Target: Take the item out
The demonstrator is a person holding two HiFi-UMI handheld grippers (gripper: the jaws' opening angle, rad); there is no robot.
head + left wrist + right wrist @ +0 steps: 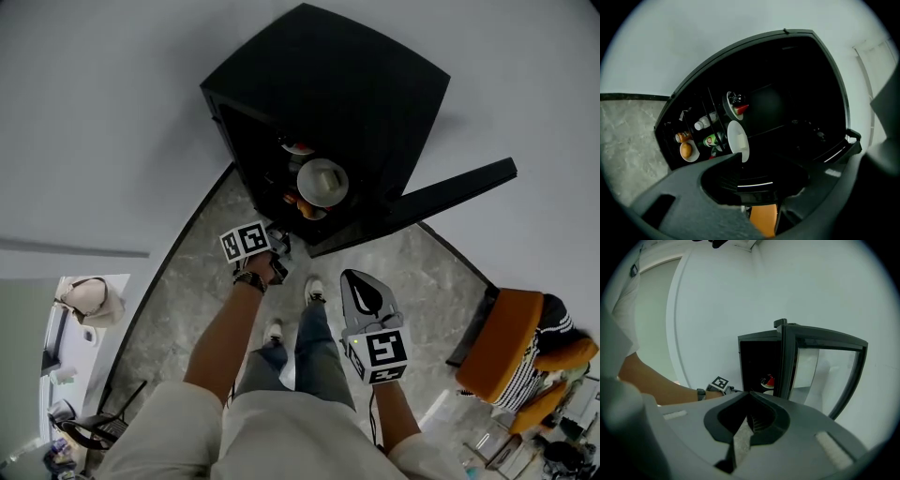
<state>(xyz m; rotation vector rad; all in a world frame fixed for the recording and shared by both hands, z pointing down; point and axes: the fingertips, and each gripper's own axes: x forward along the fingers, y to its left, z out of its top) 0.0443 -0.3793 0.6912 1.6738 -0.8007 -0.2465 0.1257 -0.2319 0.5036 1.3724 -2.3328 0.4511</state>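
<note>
A black cabinet [328,75] stands against the white wall with its door [450,192] swung open to the right. On its shelves I see a white plate [739,139] on edge, a bowl with a red item [736,104], a green can [711,139], a white bottle [701,123] and an orange fruit on a small plate [686,150]. My left gripper [278,246] is just in front of the opening at its lower left, its jaws open [801,157] and holding nothing. My right gripper [349,278] hangs back near the door, shut [750,393] and empty.
The open glass door [825,371] juts out on the right of the cabinet. The floor [431,281] is grey marble. An orange chair [502,342] with a seated person in stripes [555,328] is at the right. A bag [89,298] lies far left.
</note>
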